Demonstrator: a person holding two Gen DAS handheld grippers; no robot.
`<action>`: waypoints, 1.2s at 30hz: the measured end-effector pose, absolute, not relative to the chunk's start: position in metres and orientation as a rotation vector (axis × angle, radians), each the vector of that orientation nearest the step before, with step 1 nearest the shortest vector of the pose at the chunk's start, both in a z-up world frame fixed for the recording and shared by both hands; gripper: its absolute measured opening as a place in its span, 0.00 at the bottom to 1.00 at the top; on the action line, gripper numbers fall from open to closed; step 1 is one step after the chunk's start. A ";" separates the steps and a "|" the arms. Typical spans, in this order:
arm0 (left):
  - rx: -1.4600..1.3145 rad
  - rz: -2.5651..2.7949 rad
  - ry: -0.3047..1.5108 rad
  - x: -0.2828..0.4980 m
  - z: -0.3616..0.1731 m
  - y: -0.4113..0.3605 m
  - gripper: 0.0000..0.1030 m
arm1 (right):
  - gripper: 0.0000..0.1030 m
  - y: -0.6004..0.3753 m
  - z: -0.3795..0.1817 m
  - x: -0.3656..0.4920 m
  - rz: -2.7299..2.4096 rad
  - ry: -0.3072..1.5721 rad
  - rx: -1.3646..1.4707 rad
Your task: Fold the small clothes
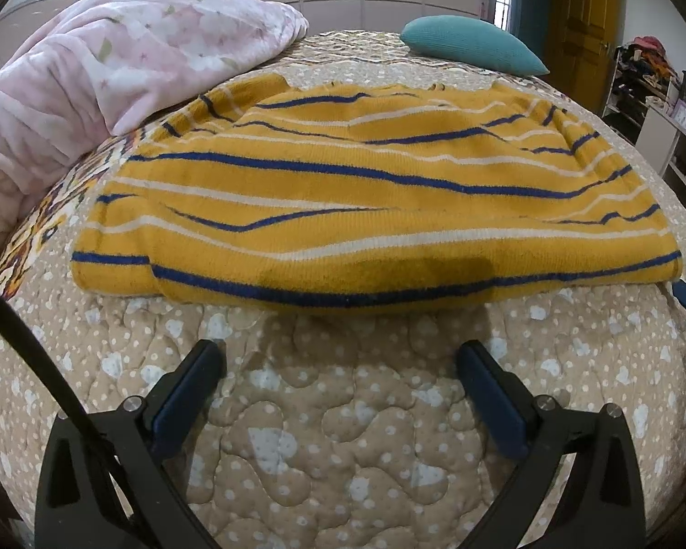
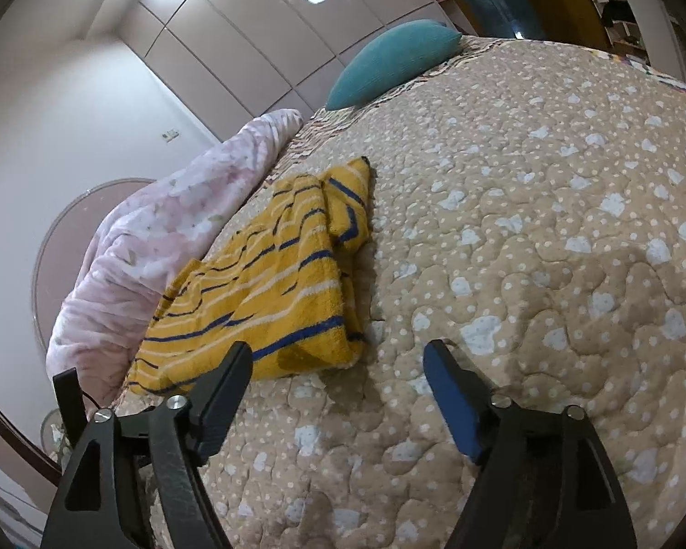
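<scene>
The yellow striped garment [image 1: 370, 192] lies folded flat on the bed's beige quilt [image 1: 334, 434], just beside the pink blanket [image 1: 114, 68] and well short of the teal pillow [image 1: 473, 43]. The left tongs [image 1: 342, 366] stand released, jaws wide over bare quilt near the garment's front edge, nothing between them. The right tongs [image 2: 338, 366] are released too, gaping beside the garment's near corner, gripping nothing

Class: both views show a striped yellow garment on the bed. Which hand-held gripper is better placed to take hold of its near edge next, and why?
Probably the left hand-held gripper: open, it squarely faces the garment's near edge. The right hand-held gripper, also open, faces mostly bare quilt, the garment off to its left.
</scene>
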State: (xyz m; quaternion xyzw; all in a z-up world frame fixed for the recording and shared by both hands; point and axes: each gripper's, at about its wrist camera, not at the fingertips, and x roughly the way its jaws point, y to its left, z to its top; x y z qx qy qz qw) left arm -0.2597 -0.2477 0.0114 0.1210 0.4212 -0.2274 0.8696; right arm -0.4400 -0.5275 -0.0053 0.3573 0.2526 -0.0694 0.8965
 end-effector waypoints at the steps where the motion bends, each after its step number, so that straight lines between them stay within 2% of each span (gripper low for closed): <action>1: 0.254 -0.477 0.883 -0.260 0.011 -0.248 1.00 | 0.85 -0.524 -0.005 -0.439 -0.142 0.533 0.719; 5: 0.262 -0.476 0.883 -0.260 0.011 -0.248 1.00 | 0.85 -0.517 -0.004 -0.433 -0.161 0.552 0.673; 12: 0.258 -0.478 0.876 -0.260 0.011 -0.248 1.00 | 0.86 -0.518 -0.008 -0.445 -0.125 0.466 0.690; 36: 0.252 -0.488 0.843 -0.263 0.012 -0.244 1.00 | 0.87 -0.511 -0.007 -0.435 -0.163 0.510 0.646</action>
